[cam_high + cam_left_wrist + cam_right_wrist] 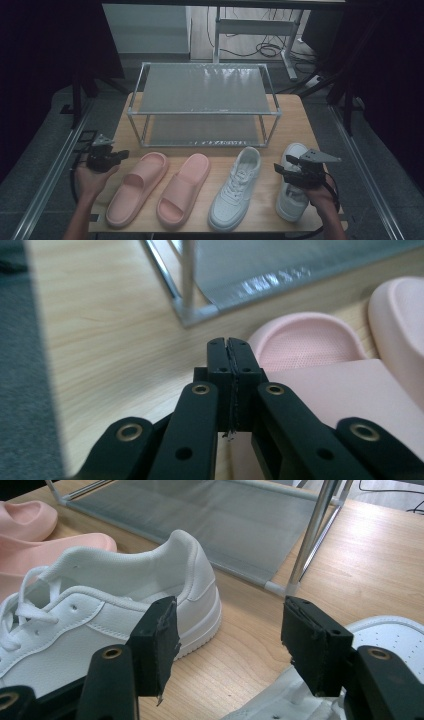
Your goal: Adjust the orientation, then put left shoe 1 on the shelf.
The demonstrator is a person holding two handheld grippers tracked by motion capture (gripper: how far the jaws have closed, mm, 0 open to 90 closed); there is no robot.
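Observation:
Two pink slippers [137,187] [184,189] and two white sneakers [237,187] [292,195] lie in a row on the wooden table, heels toward a two-tier metal shoe rack [205,100]. My left gripper [122,155] is shut with nothing in it, at the heel end of the left pink slipper [310,340]. Its jaws [230,347] press together just above the table. My right gripper [280,169] hovers over the right sneaker [390,635], open and empty. Through the gap between its jaws [227,625] I see bare table, with the left sneaker's heel [190,575] just beyond.
The rack's lower shelf [200,515] lies close behind the shoes, with a metal leg [187,280] near the left slipper. The table's left edge [45,365] drops off beside my left gripper. Cables and a desk frame [260,30] sit on the floor beyond.

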